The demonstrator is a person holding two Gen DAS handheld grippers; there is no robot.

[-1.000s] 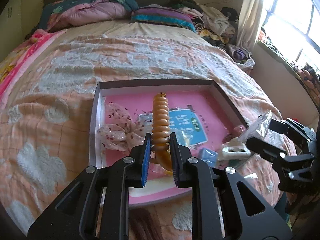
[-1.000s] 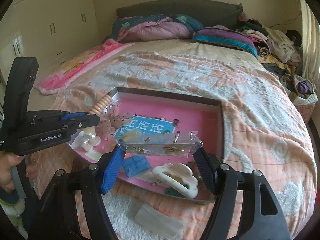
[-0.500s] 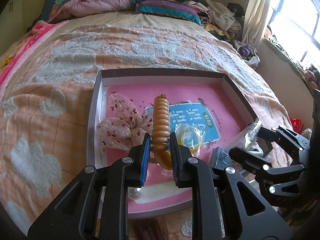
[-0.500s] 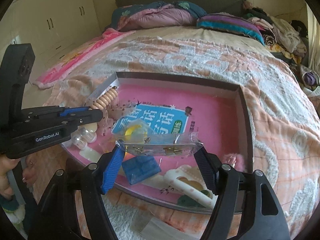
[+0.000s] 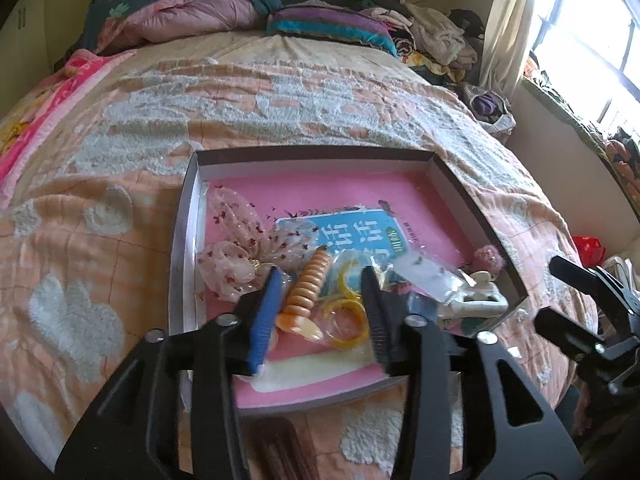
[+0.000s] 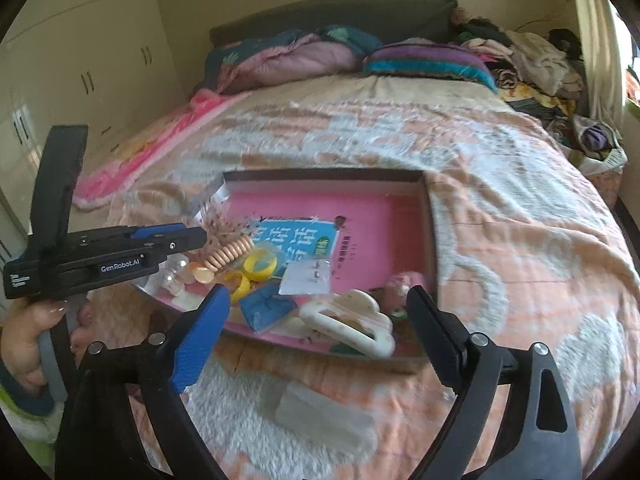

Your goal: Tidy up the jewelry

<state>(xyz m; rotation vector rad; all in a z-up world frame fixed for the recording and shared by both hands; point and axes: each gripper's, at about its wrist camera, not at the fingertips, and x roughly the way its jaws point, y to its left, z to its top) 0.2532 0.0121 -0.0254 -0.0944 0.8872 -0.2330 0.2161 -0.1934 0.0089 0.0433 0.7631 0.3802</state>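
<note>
A shallow box (image 5: 188, 216) with a pink floor lies on the bed; it also shows in the right wrist view (image 6: 430, 216). My left gripper (image 5: 320, 312) is open over its near edge. An orange ribbed bracelet (image 5: 308, 288) lies in the box between the jaws, next to yellow rings in a bag (image 5: 348, 316). My right gripper (image 6: 320, 320) is open and empty above the box's near edge. A clear bag of small earrings (image 6: 306, 278) lies in the box beyond it, beside a white hair claw (image 6: 352, 320).
The box also holds a floral fabric bow (image 5: 240, 248), a blue card (image 5: 352, 232), a blue packet (image 6: 264, 306) and a pink pom-pom (image 5: 490, 258). A clear wrapper (image 6: 324, 416) lies on the bedspread in front of the box. Pillows and clothes lie at the headboard.
My left gripper opened and let the orange bracelet drop into the box. My right gripper opened and let go of the earring bag, which now lies in the box.
</note>
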